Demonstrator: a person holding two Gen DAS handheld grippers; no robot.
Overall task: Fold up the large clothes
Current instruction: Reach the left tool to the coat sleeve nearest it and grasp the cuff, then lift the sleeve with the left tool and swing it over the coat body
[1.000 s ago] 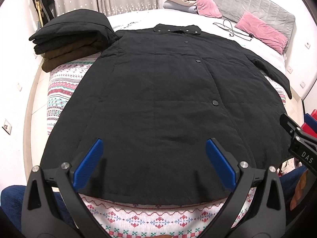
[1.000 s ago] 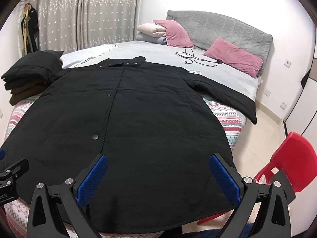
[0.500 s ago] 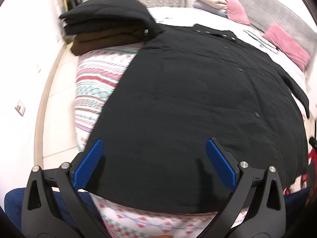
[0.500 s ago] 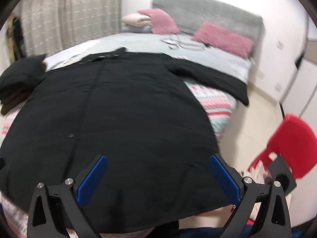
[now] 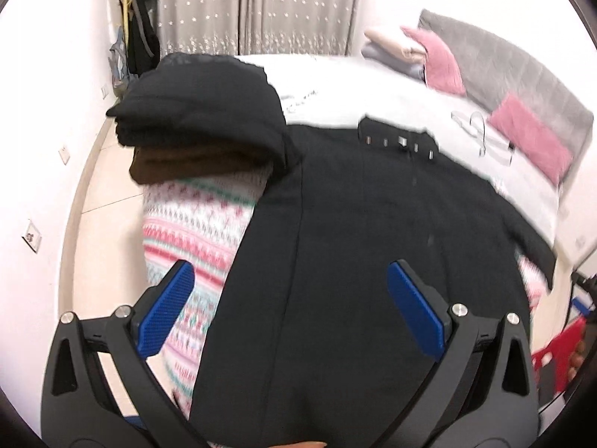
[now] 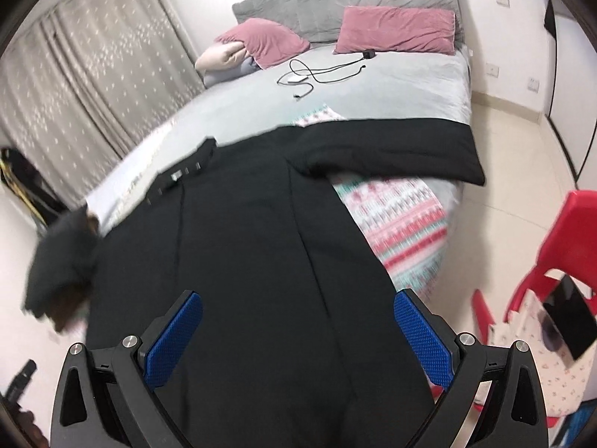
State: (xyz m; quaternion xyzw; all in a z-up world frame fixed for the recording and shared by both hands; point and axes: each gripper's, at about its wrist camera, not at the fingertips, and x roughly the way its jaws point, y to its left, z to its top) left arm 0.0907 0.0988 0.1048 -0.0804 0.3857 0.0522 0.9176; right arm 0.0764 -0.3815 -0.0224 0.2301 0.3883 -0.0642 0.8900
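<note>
Black coat [image 5: 373, 261] flat on bed [image 6: 391, 86], buttoned front up. Left gripper [image 5: 291, 310] and right gripper [image 6: 298, 336], both spread wide and empty, now advanced from hem over opposite side edges; side fold likely next.

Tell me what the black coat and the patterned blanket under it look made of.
Black coat: matte woven fabric, probably lightly padded; long stitched seams, no sheen. Patterned blanket: soft knit or fleece by its look, with banded pink, red and teal motifs; blur hides the weave.
</note>
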